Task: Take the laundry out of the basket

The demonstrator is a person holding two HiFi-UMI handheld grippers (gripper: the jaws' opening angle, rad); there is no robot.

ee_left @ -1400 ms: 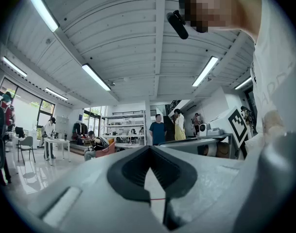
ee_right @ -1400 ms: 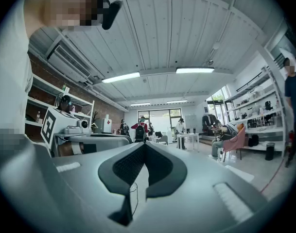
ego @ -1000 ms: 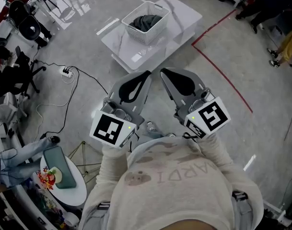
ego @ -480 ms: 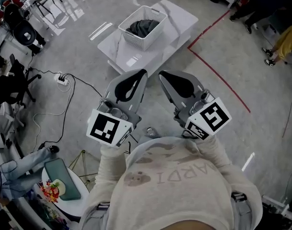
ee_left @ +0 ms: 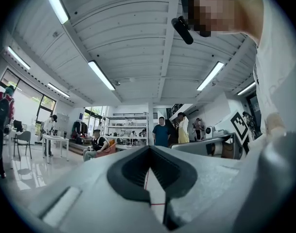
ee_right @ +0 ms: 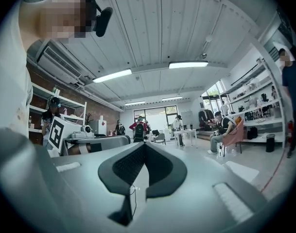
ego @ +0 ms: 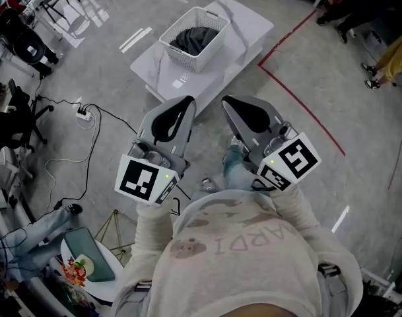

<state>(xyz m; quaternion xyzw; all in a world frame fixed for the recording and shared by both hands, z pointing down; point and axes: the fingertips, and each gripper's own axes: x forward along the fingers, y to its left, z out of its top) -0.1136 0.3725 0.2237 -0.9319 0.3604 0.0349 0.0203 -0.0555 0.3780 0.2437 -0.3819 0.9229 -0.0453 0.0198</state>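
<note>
Head view: left gripper (ego: 189,100) and right gripper (ego: 225,100), both closed and empty, have come a step nearer the white perforated plastic basket (ego: 204,57). It holds the dark crumpled laundry (ego: 195,37) on the white desk (ego: 247,28), still well apart.

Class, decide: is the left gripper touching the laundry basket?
Apart. The head view shows the left gripper well short of the basket, bare tabletop visible between them.

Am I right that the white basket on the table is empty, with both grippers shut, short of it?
Not empty: the head view shows dark laundry in the basket. The left gripper and right gripper are shut, short of it.
</note>
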